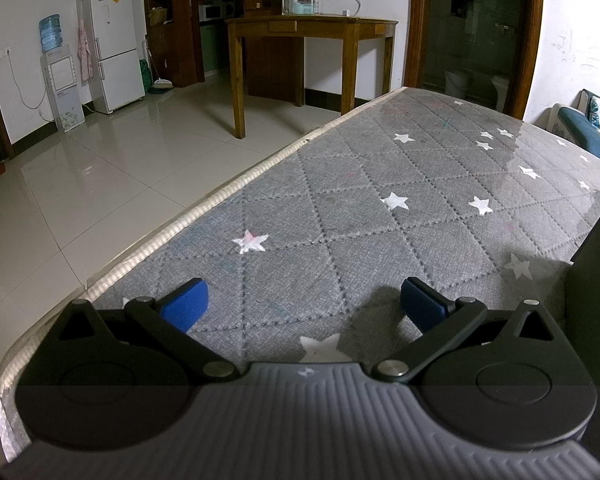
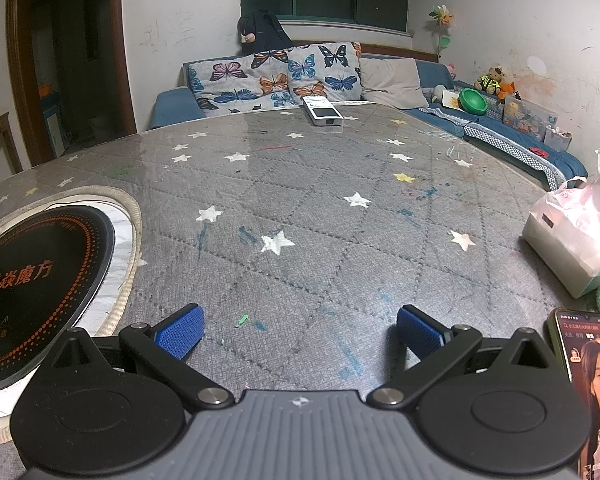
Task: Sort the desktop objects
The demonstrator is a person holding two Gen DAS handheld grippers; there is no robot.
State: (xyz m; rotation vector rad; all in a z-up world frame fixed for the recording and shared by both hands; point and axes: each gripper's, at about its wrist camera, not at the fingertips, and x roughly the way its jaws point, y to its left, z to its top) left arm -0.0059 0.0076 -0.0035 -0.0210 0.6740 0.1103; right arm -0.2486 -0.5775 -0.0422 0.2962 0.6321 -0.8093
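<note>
My left gripper [image 1: 304,304] is open and empty, low over the grey star-patterned table cover [image 1: 380,208]. My right gripper [image 2: 300,332] is open and empty over the same cover [image 2: 300,200]. A white remote control [image 2: 322,111] lies at the far edge of the table, well ahead of the right gripper. A pack of tissues in a pink-white plastic bag [image 2: 576,232] sits at the right. A phone [image 2: 588,376] with a lit screen lies beside the right gripper's right finger.
A round black induction hob [image 2: 36,288] is set into the table at the left of the right wrist view. A dark box edge [image 1: 596,272] stands at the right of the left wrist view. The table edge [image 1: 204,208] drops to tiled floor at the left. A sofa [image 2: 380,80] lies behind the table.
</note>
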